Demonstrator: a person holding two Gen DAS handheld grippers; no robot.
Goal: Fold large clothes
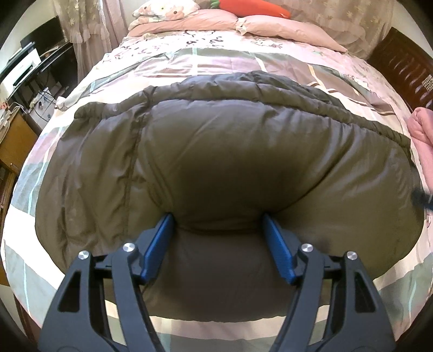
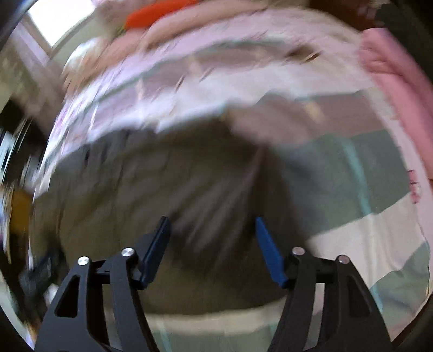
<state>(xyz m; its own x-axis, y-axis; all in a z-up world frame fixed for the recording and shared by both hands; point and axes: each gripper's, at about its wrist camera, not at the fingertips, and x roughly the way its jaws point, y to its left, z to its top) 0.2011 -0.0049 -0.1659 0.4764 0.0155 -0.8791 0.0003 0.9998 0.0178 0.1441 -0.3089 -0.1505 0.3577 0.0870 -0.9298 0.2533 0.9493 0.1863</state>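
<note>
- A large olive-green quilted puffer jacket (image 1: 230,151) lies spread across the middle of a bed covered by a pastel patchwork quilt in pink, grey-green and cream (image 1: 216,58); the jacket looks doubled over, with a ribbed darker edge running along its far side.
- The left gripper (image 1: 217,216), black-framed with blue finger pads (image 1: 158,249), stands wide apart, and a puffy bulge of the jacket sits between the two fingers. The fingertips press into or touch the fabric on either side, but the jaws are not closed on it.
- The right gripper (image 2: 211,219) also has its blue fingers spread wide above the jacket (image 2: 167,184); its view is heavily blurred, so I cannot tell whether the tips touch the cloth.
- In the right wrist view, the jacket fills the lower left and the quilt (image 2: 351,168) shows to the right of it.
- At the head of the bed lie dusty-pink pillows (image 1: 189,20) and an orange carrot-shaped plush toy with green leaves (image 1: 251,8).
- A pink folded fabric (image 1: 425,138) rests at the right edge of the bed, beside the jacket.
- A dark wooden headboard or furniture piece (image 1: 406,65) stands at the far right.
- A desk with a dark monitor and white devices (image 1: 29,59) stands left of the bed, near lace curtains (image 1: 89,29).
</note>
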